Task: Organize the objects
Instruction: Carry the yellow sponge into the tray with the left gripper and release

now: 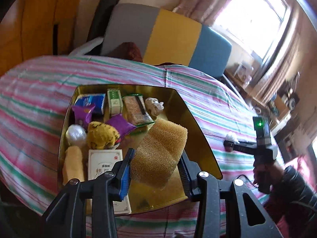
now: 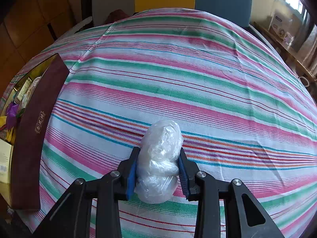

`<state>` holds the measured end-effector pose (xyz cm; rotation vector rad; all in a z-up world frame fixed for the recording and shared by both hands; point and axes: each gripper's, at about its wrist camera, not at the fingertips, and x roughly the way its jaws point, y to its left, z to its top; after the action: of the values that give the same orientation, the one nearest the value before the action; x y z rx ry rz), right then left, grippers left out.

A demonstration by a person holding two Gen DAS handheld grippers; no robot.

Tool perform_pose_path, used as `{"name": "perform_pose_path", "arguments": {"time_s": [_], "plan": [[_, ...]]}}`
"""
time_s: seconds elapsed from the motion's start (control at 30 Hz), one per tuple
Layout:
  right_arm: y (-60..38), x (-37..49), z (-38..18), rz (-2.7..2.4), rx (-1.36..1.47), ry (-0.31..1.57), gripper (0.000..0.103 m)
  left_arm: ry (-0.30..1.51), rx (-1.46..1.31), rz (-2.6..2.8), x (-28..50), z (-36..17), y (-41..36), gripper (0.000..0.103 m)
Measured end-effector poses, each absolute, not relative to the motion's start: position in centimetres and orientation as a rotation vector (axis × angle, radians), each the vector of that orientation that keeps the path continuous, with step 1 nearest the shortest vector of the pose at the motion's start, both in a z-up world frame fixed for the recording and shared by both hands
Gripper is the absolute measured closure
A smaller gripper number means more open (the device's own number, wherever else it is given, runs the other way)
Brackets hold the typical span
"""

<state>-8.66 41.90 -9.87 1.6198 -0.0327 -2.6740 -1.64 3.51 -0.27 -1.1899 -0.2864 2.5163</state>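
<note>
A worktop covered by a pink, green and white striped cloth (image 2: 178,63) is seen in a room with a grey, yellow and blue panelled chair back (image 1: 168,33) behind it and a bright window (image 1: 253,15) to one side.

The left hand-held gripper (image 1: 156,170) is closed on a tan open-pored sponge (image 1: 160,150), which is held between the blue pad and the black pad above the gold-lined box (image 1: 198,123). Inside this box, to the left of the sponge, a white carton with red and dark Chinese print (image 1: 105,164), too blurred to be read, is laid beside a pale yellow foam block (image 1: 73,164). Further in, a yellow and black plush toy (image 1: 102,132), a white plastic ball (image 1: 76,134), two purple sachets (image 1: 83,115), a blue and white pack (image 1: 93,102), a green and white carton (image 1: 115,101), a clear-wrapped snack bar (image 1: 135,109) and a knotted white cord (image 1: 154,105) are gathered.

The right hand-held gripper (image 2: 158,175) is closed on a wad of clear plastic wrap (image 2: 160,158), which is gripped just over the striped cloth, well apart from the box. The box's dark maroon outer wall (image 2: 37,130) is seen at the left in the right wrist view, with a small gold-framed label (image 2: 40,123) carrying Chinese characters that cannot be made out.
</note>
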Motion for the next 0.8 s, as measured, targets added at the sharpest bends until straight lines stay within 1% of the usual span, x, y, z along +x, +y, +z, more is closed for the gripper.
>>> {"name": "perform_pose_path", "arguments": {"time_s": [0.17, 0.43, 0.5, 0.53, 0.67, 0.73, 0.8], "plan": [[41.8, -8.7, -9.8, -2.673, 1.622, -0.029, 0.066, -0.248, -1.250, 2.523, -2.8, -1.5, 4.1, 0.061], [41.7, -8.9, -9.5, -2.674, 1.624, -0.034, 0.066, -0.130, -1.394, 2.586, -7.9, -4.7, 5.8, 0.060], [41.6, -8.9, -9.6, -2.674, 1.624, -0.031, 0.066, -0.145, -1.419, 2.588, -9.0, -5.5, 6.0, 0.060], [41.6, -8.9, -9.6, -2.674, 1.624, -0.032, 0.066, -0.131, -1.417, 2.589, -9.5, -5.8, 6.2, 0.058], [41.8, -8.8, -9.6, -2.674, 1.622, -0.038, 0.066, -0.104, -1.418, 2.588, -9.9, -6.6, 6.6, 0.056], [41.8, -8.9, -9.6, -2.673, 1.622, -0.039, 0.066, -0.123, -1.402, 2.588, -9.6, -6.3, 6.4, 0.051], [41.8, -8.9, -9.7, -2.673, 1.621, -0.042, 0.066, -0.140, -1.388, 2.584, -9.1, -5.9, 6.1, 0.049]]}}
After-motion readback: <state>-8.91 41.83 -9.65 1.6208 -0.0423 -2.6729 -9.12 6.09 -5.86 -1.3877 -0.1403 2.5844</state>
